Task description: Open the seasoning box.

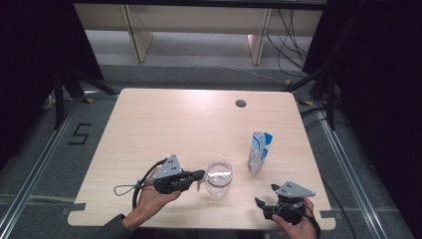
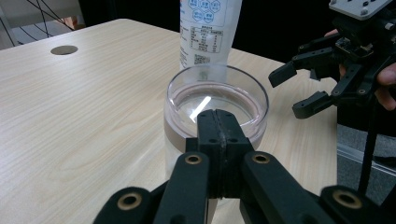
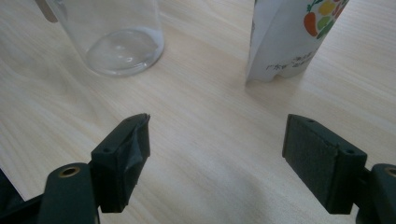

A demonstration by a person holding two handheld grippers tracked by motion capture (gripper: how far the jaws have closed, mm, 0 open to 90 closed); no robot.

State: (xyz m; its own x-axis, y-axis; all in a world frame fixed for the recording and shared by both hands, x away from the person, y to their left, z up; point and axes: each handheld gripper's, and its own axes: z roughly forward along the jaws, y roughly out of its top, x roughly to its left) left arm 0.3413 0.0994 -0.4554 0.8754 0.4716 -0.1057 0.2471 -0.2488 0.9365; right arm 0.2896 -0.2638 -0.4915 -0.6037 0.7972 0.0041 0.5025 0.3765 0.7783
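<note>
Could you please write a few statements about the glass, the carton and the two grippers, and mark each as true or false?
1. The left gripper is shut, with its tips at the near rim of the clear glass. True.
2. The right gripper is clamped on the carton. False: its jaws stand open over bare table, with the carton apart from them.
3. The carton stands upright. True.
4. The glass lies on its side. False: it stands upright, mouth up.
5. In the high view, the carton stands to the left of the glass. False: it stands to the right of the glass.
</note>
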